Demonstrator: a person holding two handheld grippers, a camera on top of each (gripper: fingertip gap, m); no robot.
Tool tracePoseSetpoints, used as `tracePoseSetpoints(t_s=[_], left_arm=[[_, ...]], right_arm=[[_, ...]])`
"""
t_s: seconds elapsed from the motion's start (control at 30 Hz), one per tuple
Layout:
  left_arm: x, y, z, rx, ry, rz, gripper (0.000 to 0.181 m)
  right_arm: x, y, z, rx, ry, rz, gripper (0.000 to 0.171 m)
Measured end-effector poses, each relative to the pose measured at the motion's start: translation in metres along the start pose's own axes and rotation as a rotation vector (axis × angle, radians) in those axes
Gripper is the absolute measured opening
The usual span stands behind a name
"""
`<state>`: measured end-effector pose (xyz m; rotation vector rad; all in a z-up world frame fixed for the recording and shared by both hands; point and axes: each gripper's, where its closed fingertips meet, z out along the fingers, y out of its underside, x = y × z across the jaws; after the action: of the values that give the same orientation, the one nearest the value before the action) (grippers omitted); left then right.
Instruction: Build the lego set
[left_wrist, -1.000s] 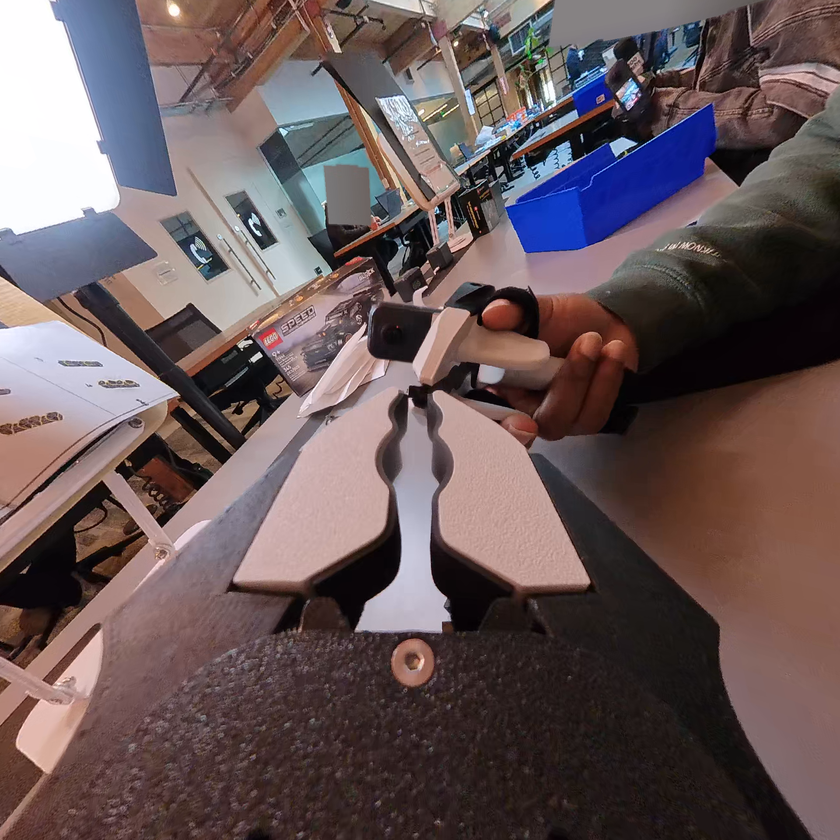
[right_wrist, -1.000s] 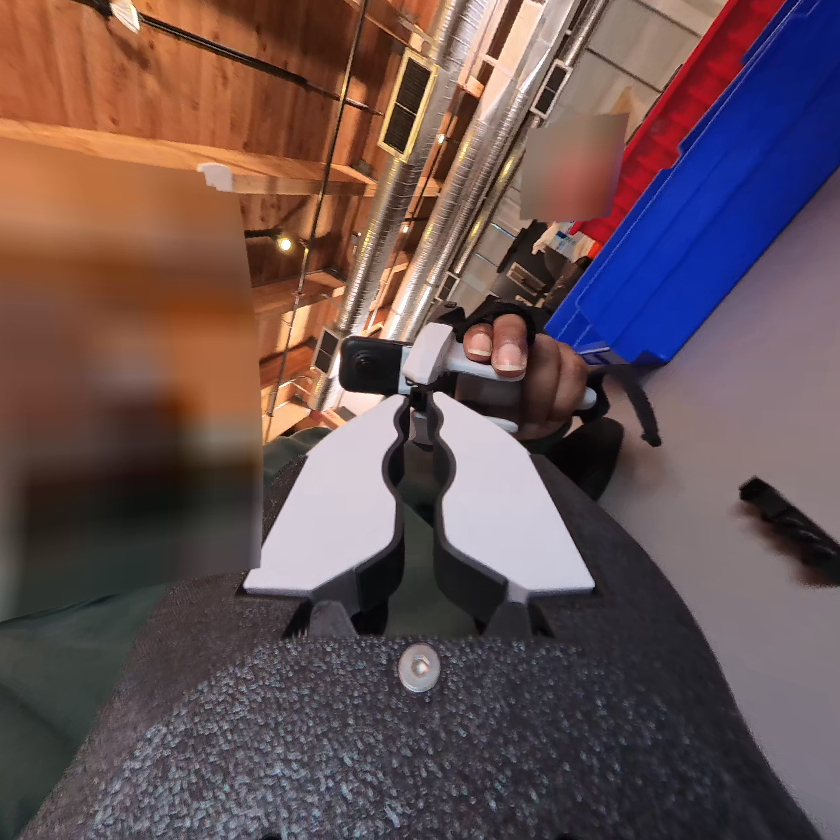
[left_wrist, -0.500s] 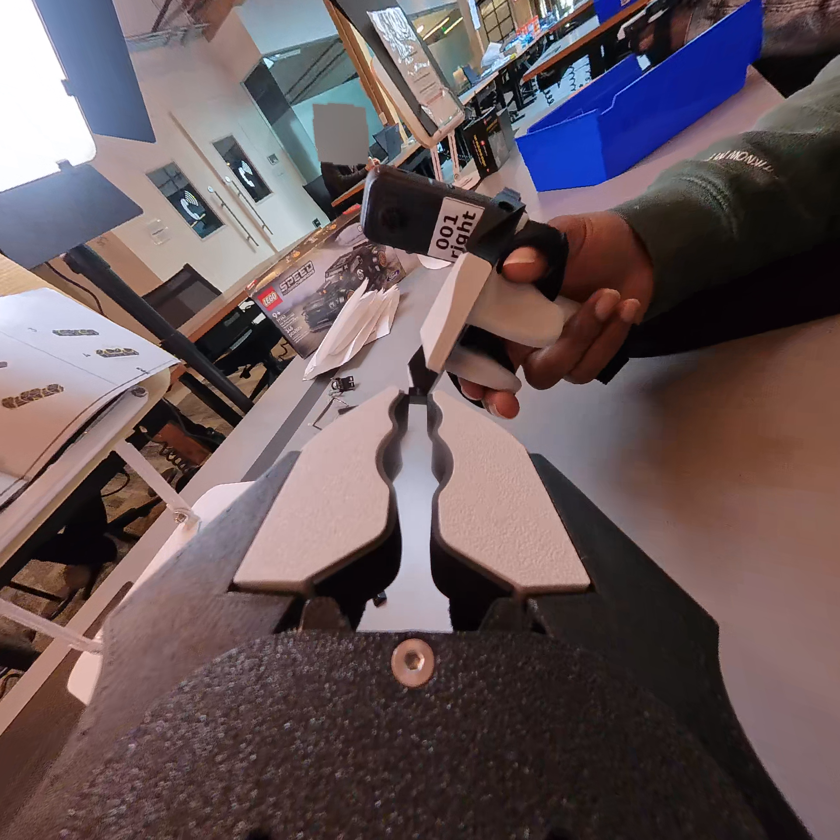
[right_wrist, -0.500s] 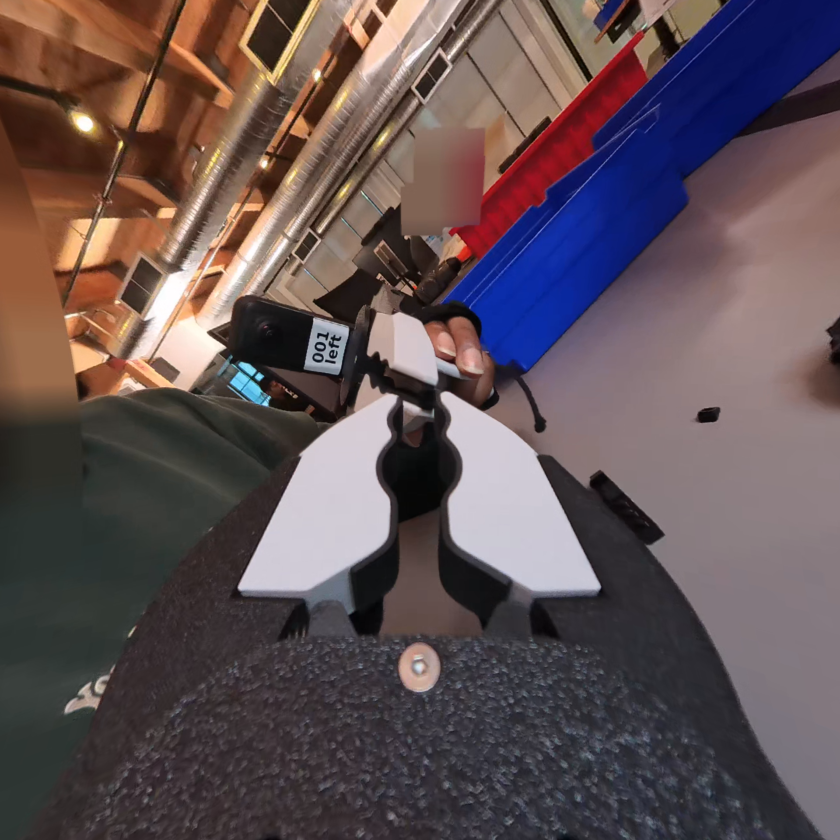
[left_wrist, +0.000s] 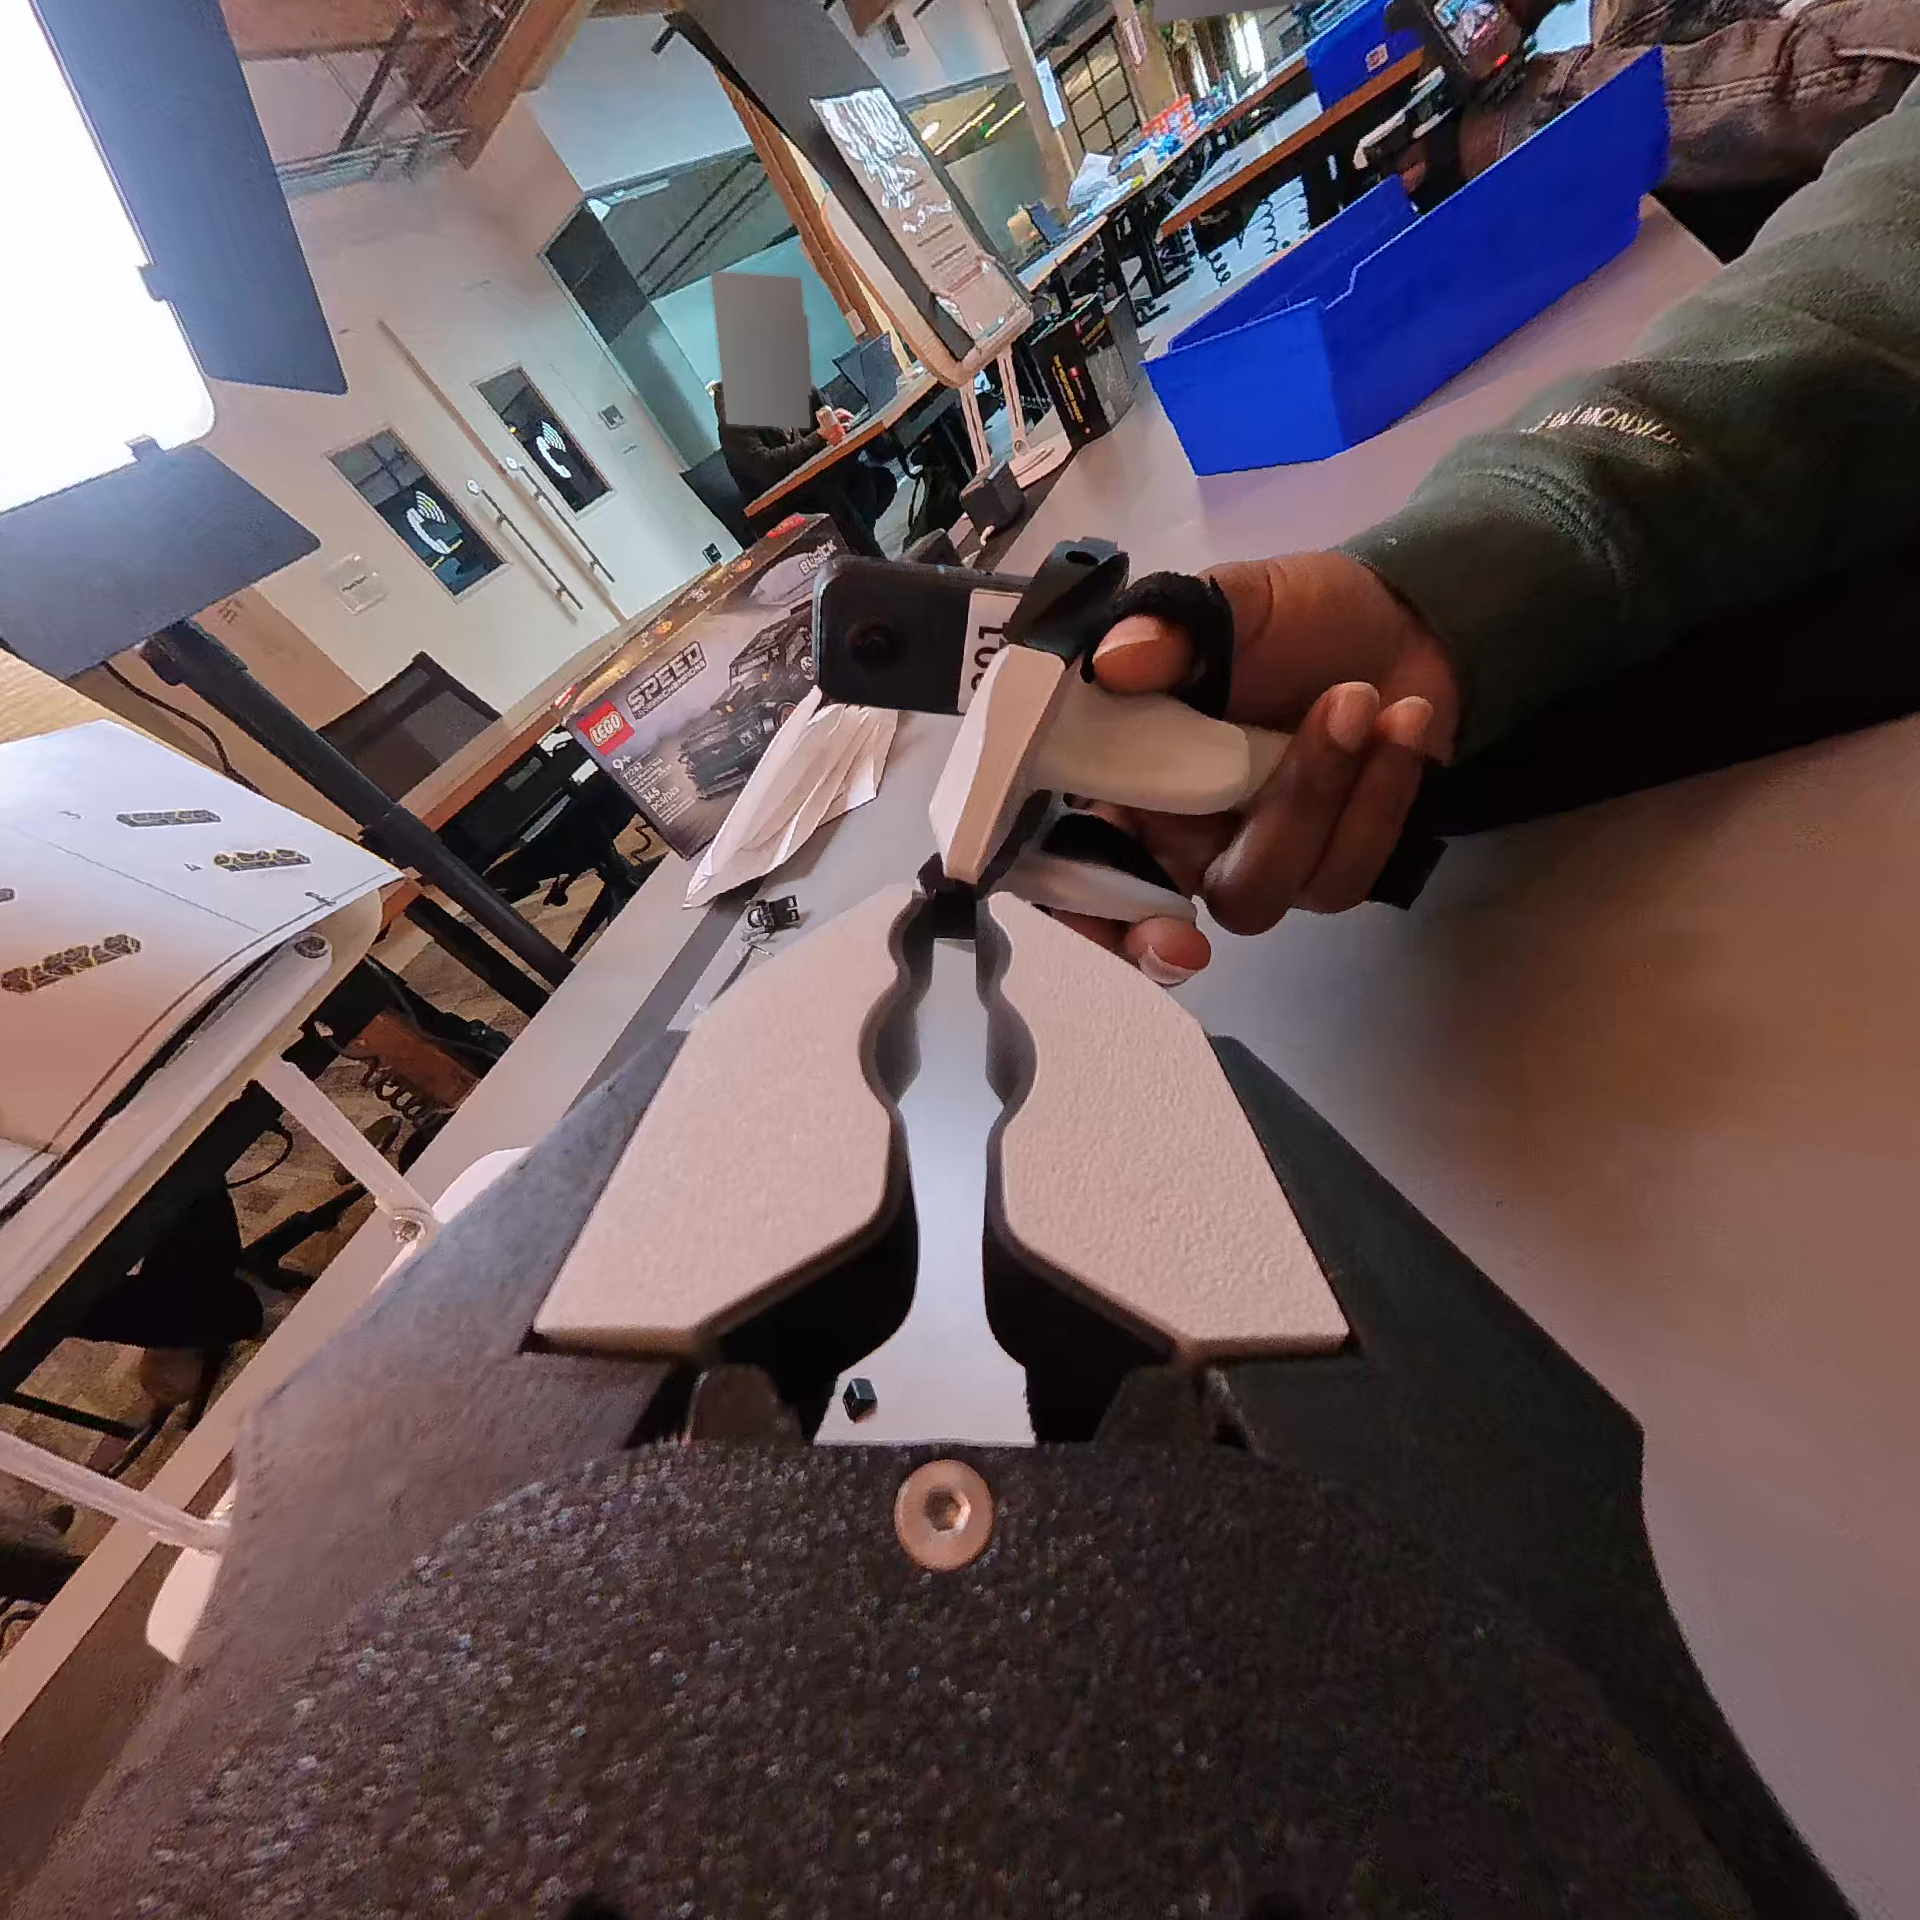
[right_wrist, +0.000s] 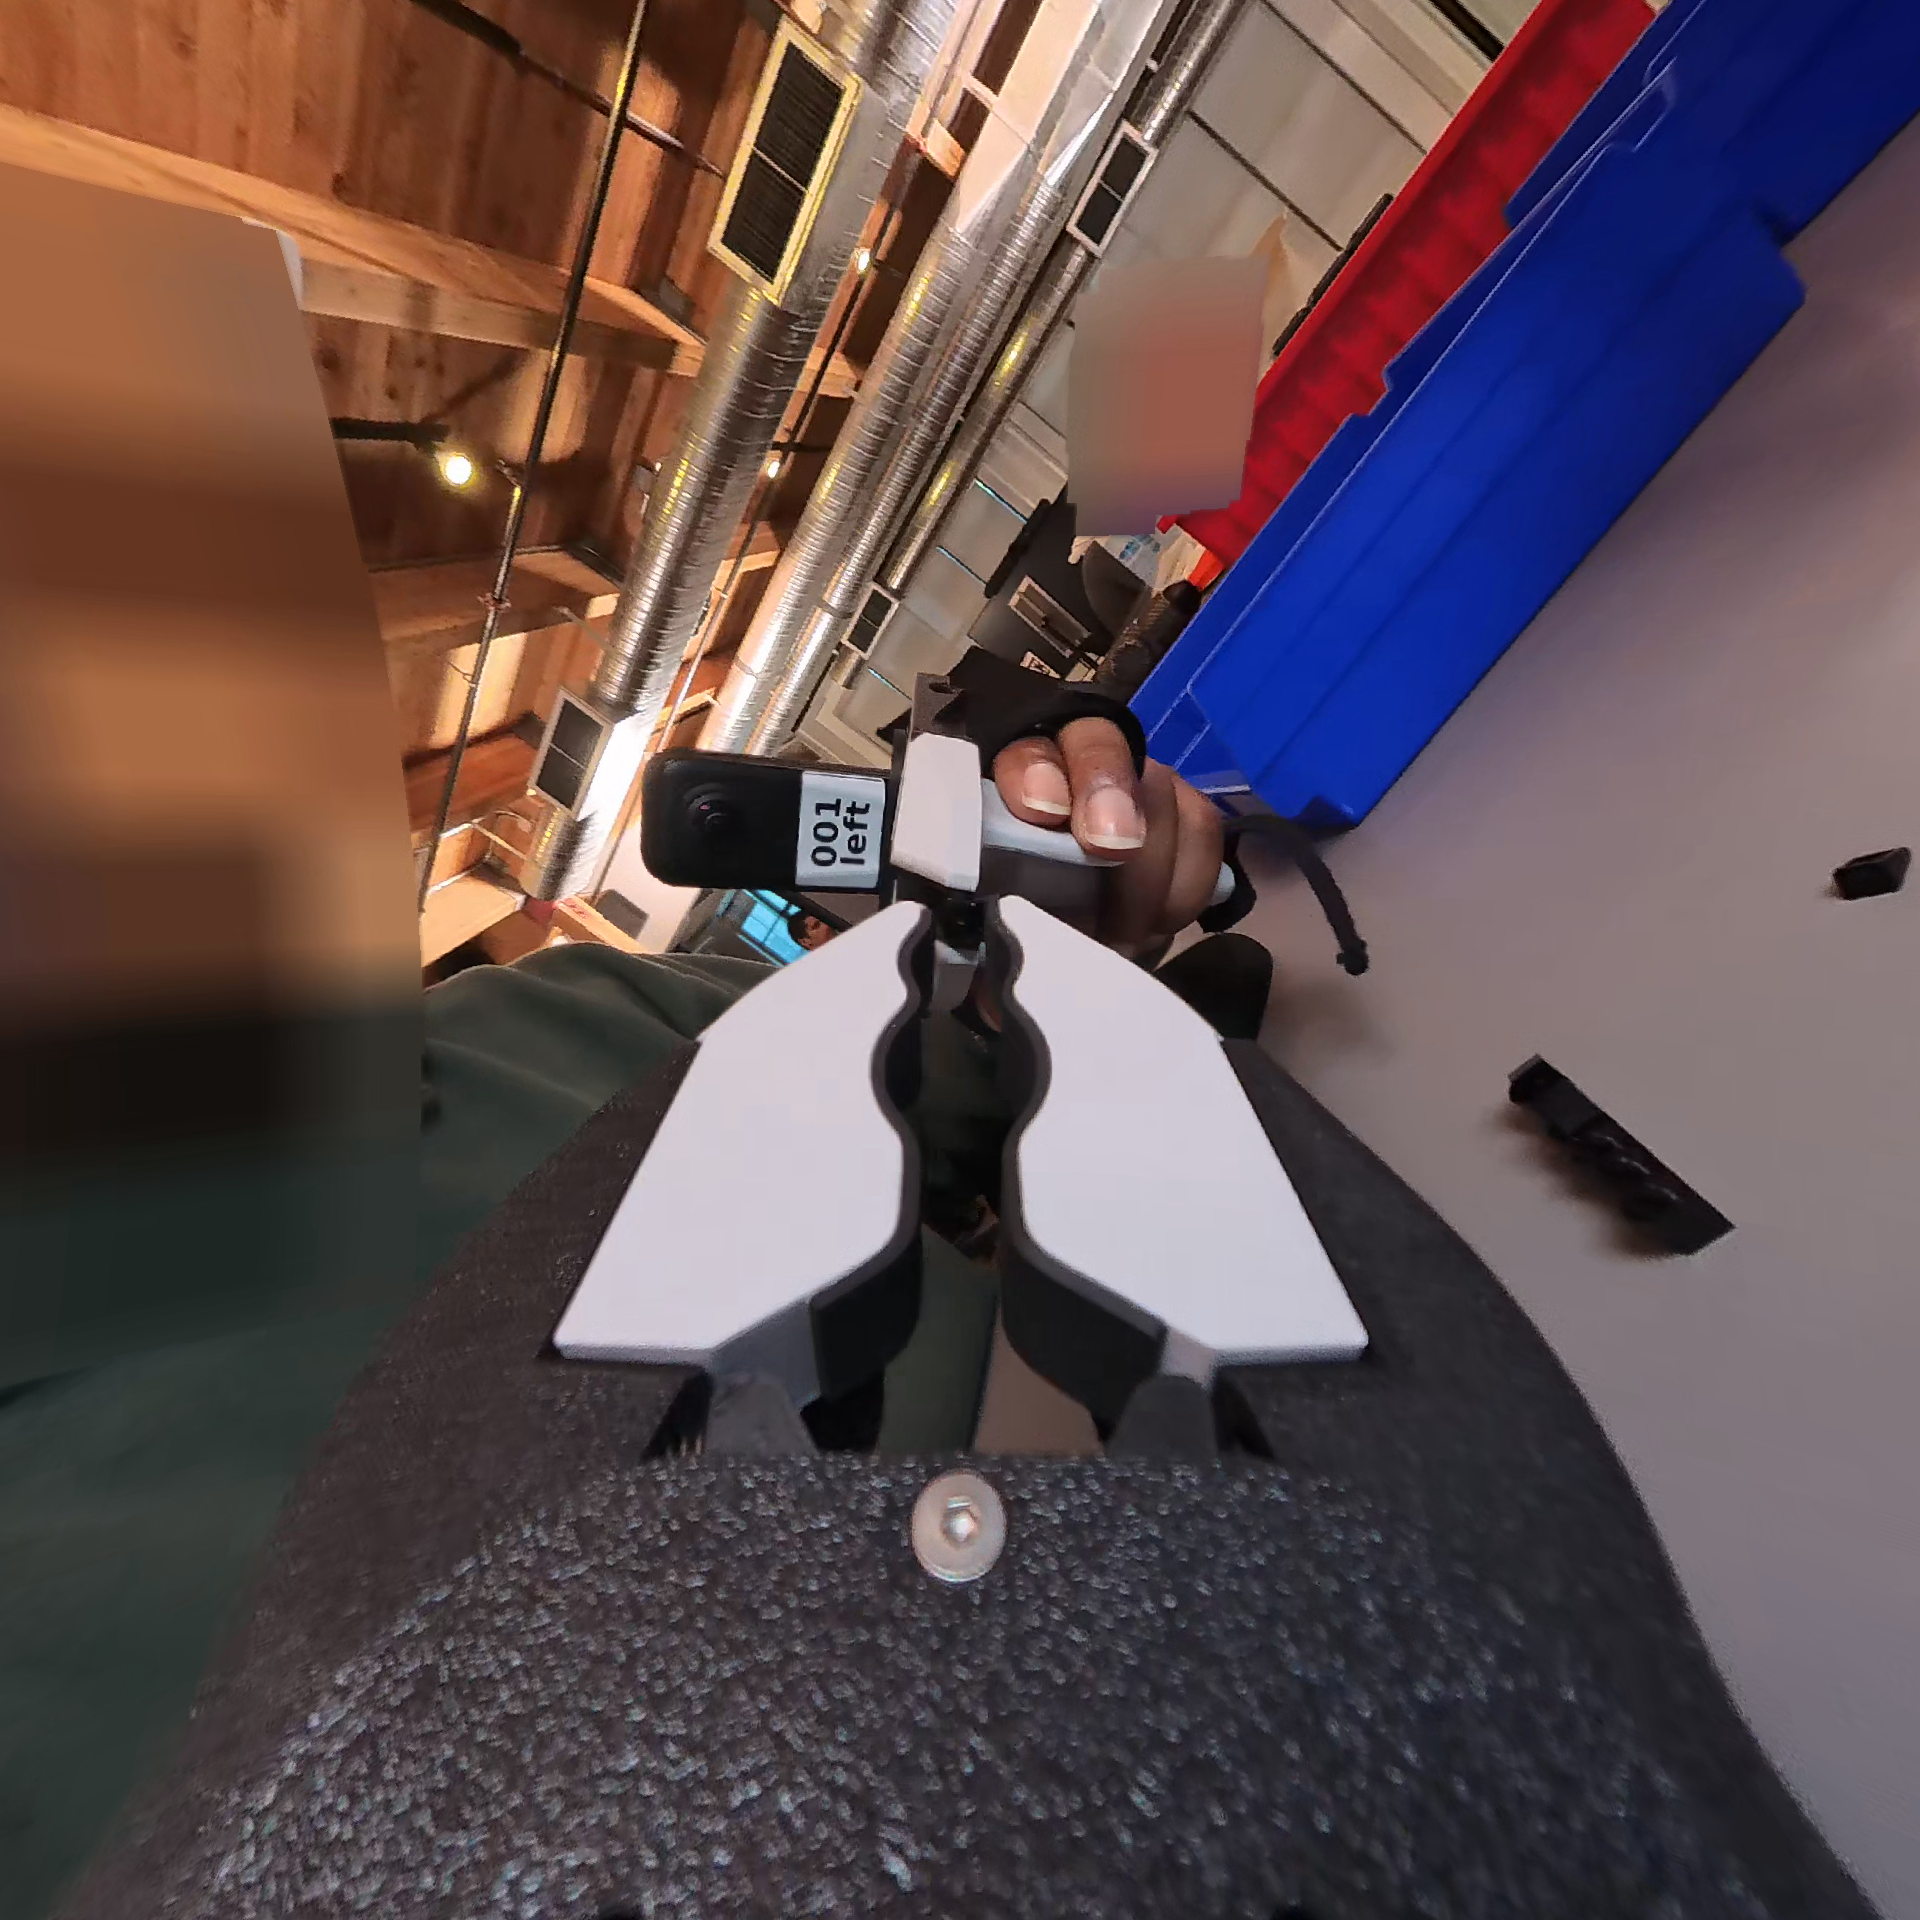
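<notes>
My two grippers face each other tip to tip above the grey table. In the left wrist view my left gripper is nearly closed on a small black lego piece, and the right gripper's white fingers come down onto the same spot. In the right wrist view my right gripper is likewise closed on a small black lego piece, with the left gripper's body just beyond. Whether this is one piece or two pressed together is hidden by the fingertips.
A lego box, white bags and tiny black parts lie ahead on the left. An instruction booklet stands at the left. A long black lego piece, a small one and blue bins are at the right. Left and right tips are no more than a few centimetres apart.
Both grippers have rocked while their tips stayed joined. The right gripper, tilted steeply up half a second ago, now sits lower and flatter. Both views swung back.
</notes>
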<state>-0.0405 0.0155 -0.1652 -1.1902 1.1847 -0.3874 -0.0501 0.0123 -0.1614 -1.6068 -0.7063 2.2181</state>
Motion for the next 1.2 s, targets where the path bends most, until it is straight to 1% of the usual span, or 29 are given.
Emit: tracePoseSetpoints(t_s=[0.07, 0.2, 0.4, 0.53, 0.63, 0.83, 1.1, 1.13, 1.2], left_arm=[[0.001, 0.002, 0.001, -0.017, -0.002, 0.018, 0.008], [0.003, 0.002, 0.002, -0.029, -0.008, 0.042, 0.007], [0.003, 0.003, 0.002, -0.029, -0.006, 0.039, 0.007], [0.003, 0.0, 0.001, -0.007, -0.021, 0.056, 0.008], [0.002, 0.0, 0.0, -0.007, -0.029, 0.065, 0.015], [0.007, -0.003, -0.001, 0.004, -0.015, 0.103, 0.009], [0.01, -0.003, -0.002, -0.006, 0.012, 0.098, 0.009], [0.009, -0.003, -0.002, -0.007, 0.01, 0.091, 0.009], [0.005, -0.002, -0.003, -0.014, 0.0, 0.081, 0.008]], right_arm=[[0.0, 0.002, 0.001, -0.011, -0.002, 0.0, 0.013], [0.003, 0.004, 0.003, -0.026, 0.031, -0.041, 0.01], [0.005, 0.004, 0.002, -0.024, 0.022, -0.007, 0.007], [0.001, 0.003, 0.001, -0.014, -0.027, 0.048, 0.006], [-0.003, 0.004, 0.001, -0.019, -0.068, 0.091, 0.006], [-0.003, 0.007, 0.003, -0.032, -0.08, 0.113, 0.006], [-0.005, 0.01, 0.004, -0.05, -0.101, 0.136, 0.006], [-0.005, 0.01, 0.004, -0.048, -0.097, 0.12, 0.008], [-0.006, 0.007, 0.003, -0.045, -0.069, 0.057, 0.022]])
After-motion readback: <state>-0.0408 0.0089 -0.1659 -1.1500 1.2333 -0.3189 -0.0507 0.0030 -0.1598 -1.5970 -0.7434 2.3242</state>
